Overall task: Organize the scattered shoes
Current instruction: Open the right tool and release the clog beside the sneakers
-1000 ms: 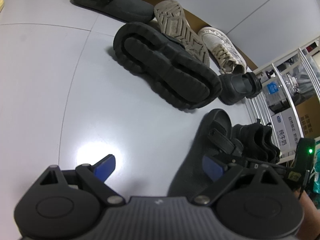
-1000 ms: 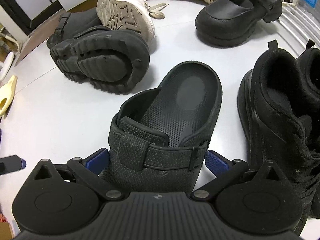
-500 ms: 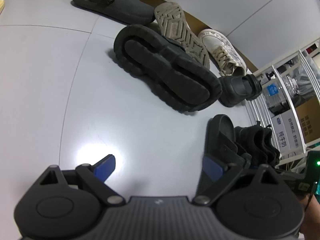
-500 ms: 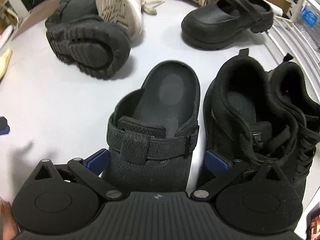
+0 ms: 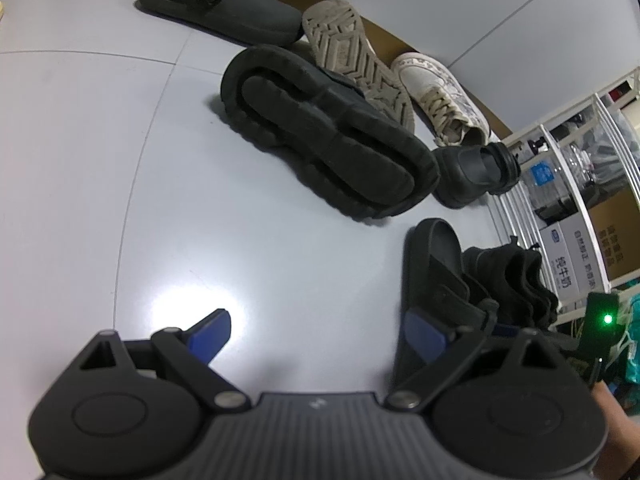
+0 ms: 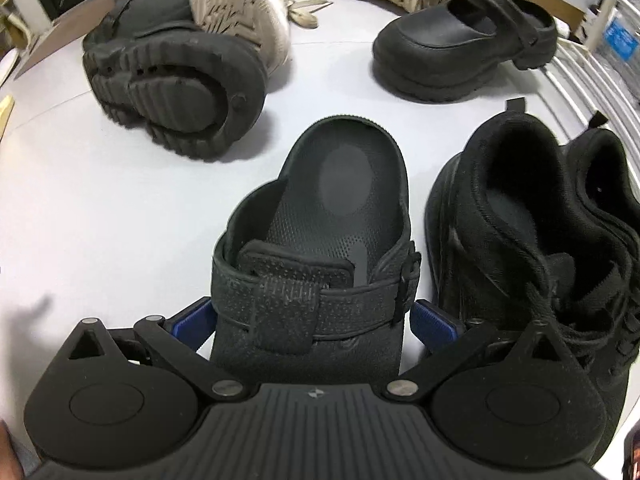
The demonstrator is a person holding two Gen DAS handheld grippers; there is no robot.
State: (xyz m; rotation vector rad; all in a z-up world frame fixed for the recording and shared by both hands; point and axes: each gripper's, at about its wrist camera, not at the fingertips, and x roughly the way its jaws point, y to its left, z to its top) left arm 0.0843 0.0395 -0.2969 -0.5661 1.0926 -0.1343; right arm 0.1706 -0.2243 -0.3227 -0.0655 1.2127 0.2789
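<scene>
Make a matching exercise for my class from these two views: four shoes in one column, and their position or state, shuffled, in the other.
1. strapped sandal
2. chunky black clog
3. black sneakers
4. glossy black clog

A. on its side, tread showing
B. paired beside the white rack
C. upright, farther back near the rack
D. between the right gripper pads

Pairs: 1-D, 2-A, 3-B, 4-C

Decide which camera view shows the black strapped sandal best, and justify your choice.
The right wrist view: the black strapped sandal fills the centre, footbed and strap plain, with the right gripper clamped on its sides. The left wrist view shows it only side-on at the right edge, partly hidden behind the open left gripper.
</scene>
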